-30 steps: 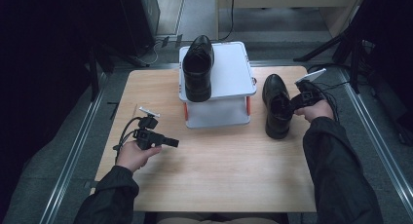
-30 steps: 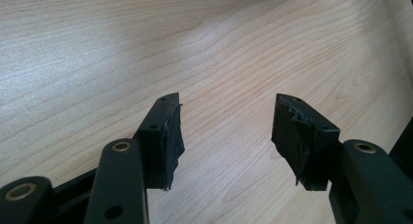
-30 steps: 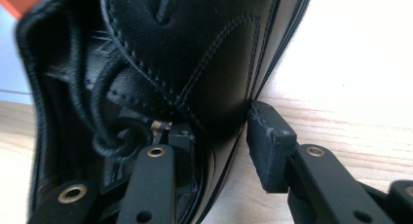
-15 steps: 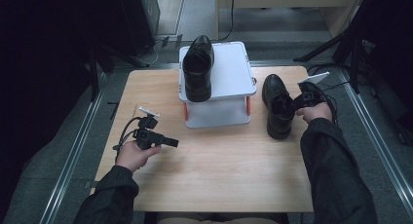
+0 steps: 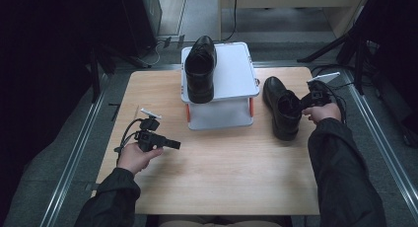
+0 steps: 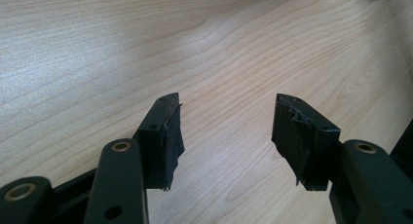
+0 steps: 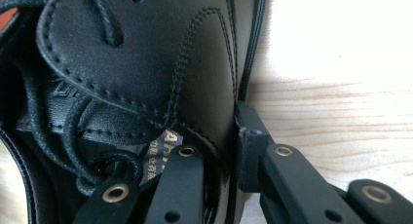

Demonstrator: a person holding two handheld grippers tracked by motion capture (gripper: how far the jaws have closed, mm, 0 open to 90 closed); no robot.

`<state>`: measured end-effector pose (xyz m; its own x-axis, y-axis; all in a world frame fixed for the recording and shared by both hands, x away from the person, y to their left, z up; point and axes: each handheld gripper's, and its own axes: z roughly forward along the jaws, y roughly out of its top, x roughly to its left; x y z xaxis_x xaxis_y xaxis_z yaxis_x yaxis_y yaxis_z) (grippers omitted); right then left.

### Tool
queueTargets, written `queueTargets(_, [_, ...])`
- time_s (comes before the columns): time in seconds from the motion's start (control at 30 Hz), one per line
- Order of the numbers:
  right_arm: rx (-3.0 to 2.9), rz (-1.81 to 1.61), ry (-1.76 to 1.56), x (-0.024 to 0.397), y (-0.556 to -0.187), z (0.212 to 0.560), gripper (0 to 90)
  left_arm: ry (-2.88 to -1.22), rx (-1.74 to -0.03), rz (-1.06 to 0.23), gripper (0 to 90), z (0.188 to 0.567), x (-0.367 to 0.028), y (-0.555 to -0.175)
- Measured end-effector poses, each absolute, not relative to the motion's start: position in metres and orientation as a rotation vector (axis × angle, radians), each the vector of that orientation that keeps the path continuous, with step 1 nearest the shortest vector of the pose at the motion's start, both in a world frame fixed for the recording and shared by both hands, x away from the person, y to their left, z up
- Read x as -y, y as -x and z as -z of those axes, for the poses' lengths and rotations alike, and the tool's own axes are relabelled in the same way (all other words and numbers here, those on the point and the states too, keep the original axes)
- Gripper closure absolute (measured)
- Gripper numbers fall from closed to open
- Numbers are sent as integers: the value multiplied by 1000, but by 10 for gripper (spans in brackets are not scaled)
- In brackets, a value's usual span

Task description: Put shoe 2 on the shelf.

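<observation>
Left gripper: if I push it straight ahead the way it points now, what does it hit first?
Probably nothing soon. The left gripper, open, points right over the bare table. The shoe on the table's right side seems beyond that line, though depth is unclear.

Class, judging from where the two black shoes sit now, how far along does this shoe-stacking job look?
Done: one black leather lace-up shoe lies on the white two-tier stand. In hand: the right gripper has its jaws clamped on the side wall of the second black leather shoe, which rests on the wooden table. Left: probably lifting it onto the stand. The left gripper is open and idle.
</observation>
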<state>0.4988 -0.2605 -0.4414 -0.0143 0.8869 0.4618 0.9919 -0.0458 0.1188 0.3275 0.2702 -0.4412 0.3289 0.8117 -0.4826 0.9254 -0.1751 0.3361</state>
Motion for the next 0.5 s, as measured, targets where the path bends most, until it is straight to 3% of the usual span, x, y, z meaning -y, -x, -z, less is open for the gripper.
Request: queueTargets(0.5, [1925, 684, 2012, 266, -496, 388, 831, -2020, -1527, 255, 436, 442, -270, -327])
